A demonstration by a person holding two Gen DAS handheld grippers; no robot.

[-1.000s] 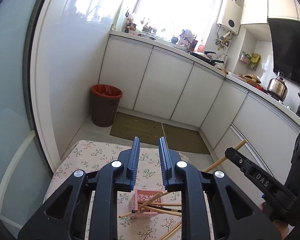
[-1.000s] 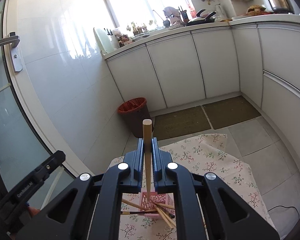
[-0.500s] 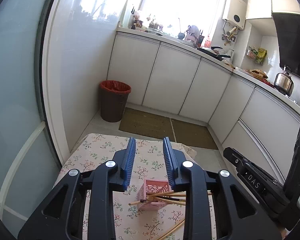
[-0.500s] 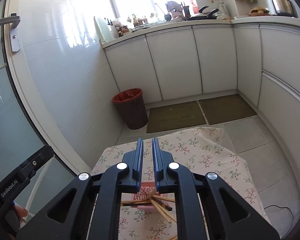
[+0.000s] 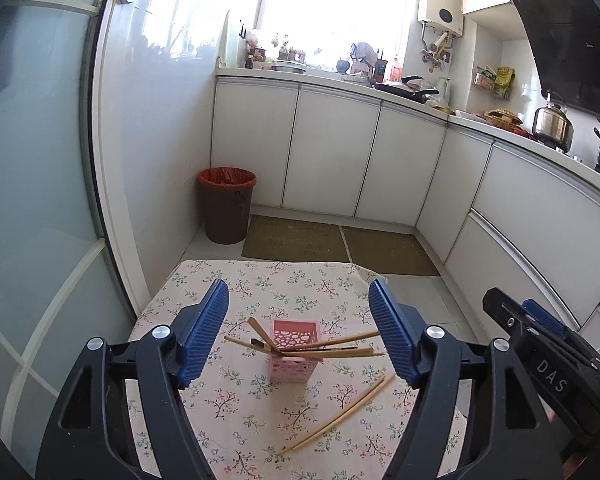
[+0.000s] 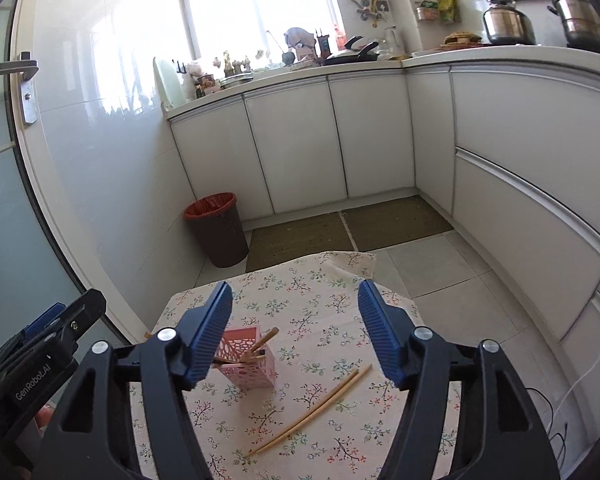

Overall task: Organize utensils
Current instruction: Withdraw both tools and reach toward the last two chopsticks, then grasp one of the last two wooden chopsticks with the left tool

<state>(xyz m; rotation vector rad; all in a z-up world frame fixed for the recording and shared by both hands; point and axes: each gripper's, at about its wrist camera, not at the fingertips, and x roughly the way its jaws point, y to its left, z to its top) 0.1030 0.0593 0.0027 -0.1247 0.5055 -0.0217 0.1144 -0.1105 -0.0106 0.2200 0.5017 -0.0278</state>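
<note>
A pink perforated holder (image 5: 293, 350) (image 6: 246, 364) stands on the floral tablecloth (image 5: 220, 400) (image 6: 320, 308) with several wooden chopsticks (image 5: 332, 346) (image 6: 262, 342) leaning out of it. A loose pair of chopsticks (image 5: 340, 412) (image 6: 312, 410) lies flat on the cloth in front of it, to the right. My left gripper (image 5: 298, 334) hovers above the holder, jaws opening wide, nothing between them. My right gripper (image 6: 296, 330) hangs just right of the holder, jaws opening too, empty. Each gripper shows at the edge of the other's view.
The small table ends close behind the holder; beyond it are floor mats (image 5: 300, 238), a brown bin with a red liner (image 5: 226, 208) (image 6: 216, 230), and white cabinets (image 5: 332, 156). A glass door (image 5: 32, 200) runs along the left.
The right gripper let go of the chopstick it held upright; it now sits in the holder. Both grippers opened wide and drew back, so more of the table shows.
</note>
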